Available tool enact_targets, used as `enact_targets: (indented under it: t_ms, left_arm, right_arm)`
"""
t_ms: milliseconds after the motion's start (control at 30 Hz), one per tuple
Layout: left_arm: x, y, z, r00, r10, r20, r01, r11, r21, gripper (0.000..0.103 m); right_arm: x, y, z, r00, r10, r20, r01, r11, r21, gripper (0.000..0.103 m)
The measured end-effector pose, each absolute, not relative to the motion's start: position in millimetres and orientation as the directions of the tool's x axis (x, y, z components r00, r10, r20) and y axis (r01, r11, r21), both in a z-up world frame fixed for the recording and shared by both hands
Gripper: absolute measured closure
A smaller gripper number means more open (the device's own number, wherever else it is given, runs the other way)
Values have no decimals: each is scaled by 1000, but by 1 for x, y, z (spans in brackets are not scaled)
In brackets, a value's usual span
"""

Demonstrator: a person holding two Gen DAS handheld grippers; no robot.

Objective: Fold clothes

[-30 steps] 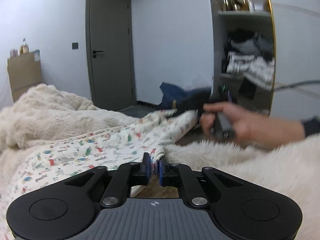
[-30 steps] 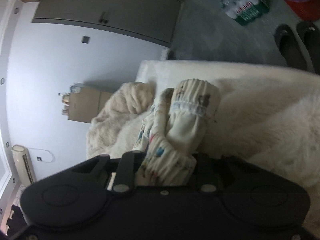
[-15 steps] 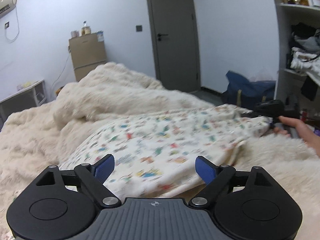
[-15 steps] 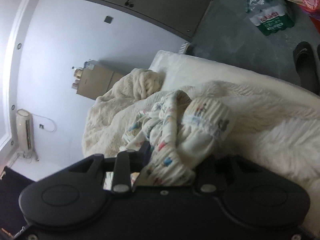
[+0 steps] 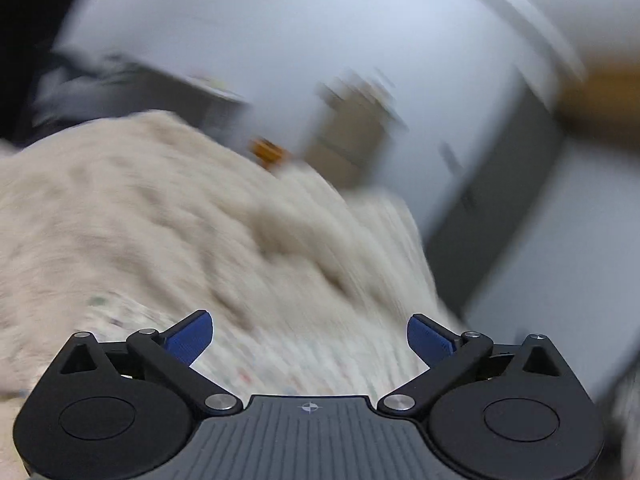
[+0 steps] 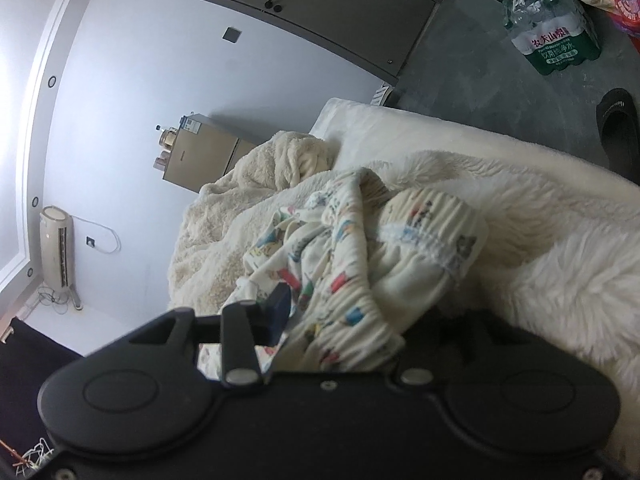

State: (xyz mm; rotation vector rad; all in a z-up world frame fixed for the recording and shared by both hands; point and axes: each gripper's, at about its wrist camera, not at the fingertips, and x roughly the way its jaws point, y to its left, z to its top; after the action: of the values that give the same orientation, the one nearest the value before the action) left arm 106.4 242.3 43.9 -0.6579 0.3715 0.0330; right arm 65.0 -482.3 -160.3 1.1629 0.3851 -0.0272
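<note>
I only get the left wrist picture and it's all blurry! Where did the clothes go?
Observer: The printed garment lies bunched on the fluffy blanket, in front of the right gripper.
Operator: Is that gripper letting go?
Observer: Its jaws are opening, with the garment's ribbed waistband between them. One finger shows beside the cloth; the other is hidden under it.
Operator: What's on the floor over there?
Observer: A pack of water bottles and a dark slipper beside the bed.
</note>
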Motion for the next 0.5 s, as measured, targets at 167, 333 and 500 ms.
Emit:
enact_targets:
  t_ms: [167,333,500]
  left_arm:
    - [128,336,0,887,-23,-461,-315,699,-642,0]
    - [149,383,-86,766,-170,-620,-328,727,-604,21]
    - [136,397,-151,715,-304,-630,-308,671,-674,50]
  right_arm:
    - [64,-482,-161,934,175,-310,219,405,888,60]
    - [64,-481,-160,932,171,-318,225,414,882,60]
    - [64,-478,-159,930,165,-328,232,428,873,60]
